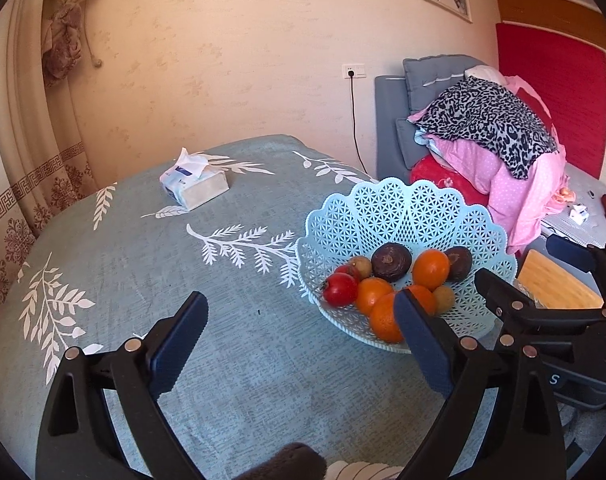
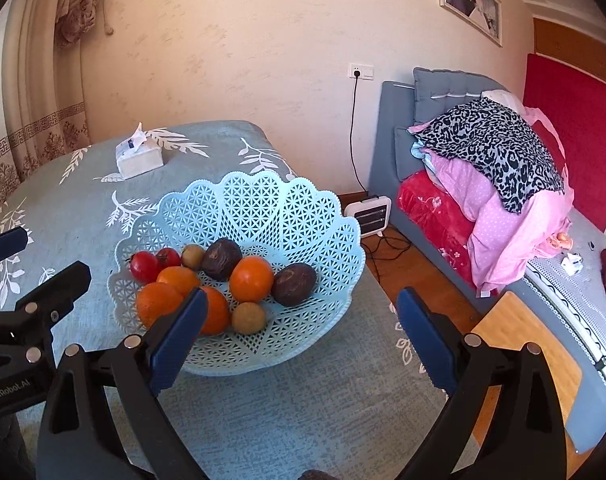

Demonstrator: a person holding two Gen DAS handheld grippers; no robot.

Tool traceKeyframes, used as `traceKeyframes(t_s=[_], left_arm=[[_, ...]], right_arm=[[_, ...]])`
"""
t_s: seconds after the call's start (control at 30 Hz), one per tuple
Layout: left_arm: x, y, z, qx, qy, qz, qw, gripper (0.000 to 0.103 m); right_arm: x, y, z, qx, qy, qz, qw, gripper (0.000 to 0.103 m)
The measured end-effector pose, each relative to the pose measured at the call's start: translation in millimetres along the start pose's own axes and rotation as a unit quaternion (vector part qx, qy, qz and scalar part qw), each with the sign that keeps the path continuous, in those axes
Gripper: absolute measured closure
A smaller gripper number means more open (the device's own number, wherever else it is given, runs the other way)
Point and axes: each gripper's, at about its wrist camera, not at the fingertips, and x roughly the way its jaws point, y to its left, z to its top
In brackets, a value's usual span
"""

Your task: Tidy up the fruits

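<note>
Hovering spread and empty, both grippers (image 1: 301, 320) (image 2: 299, 312) flank the fruit-filled basket (image 2: 263, 208) between them.

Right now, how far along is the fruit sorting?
Looks done or nearly: every fruit in view, oranges, tomatoes, dark fruits and small brown ones, sits in the basket. In hand: nothing; left gripper and right gripper are open. Left: no loose fruit shows on the table.

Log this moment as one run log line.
left gripper: open, empty | right gripper: open, empty | fruits: all in basket | tissue box: on table
</note>
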Motion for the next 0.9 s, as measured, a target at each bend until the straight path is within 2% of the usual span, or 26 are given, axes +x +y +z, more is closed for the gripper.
traceKeyframes(t_s=[0.6,0.9], left_arm=[[-4.4,3.8,-1.4,0.000,-0.001,0.008,1.0000,0.010],[-1.2,-1.1,-2.8,0.015,0.000,0.012,0.9998,0.010]], right_arm=[[-5.0,7.0,-1.6,-0.015,-0.022,-0.015,1.000,0.006],[-2.9,6.3,-2.4,-0.015,-0.019,-0.014,1.000,0.006]])
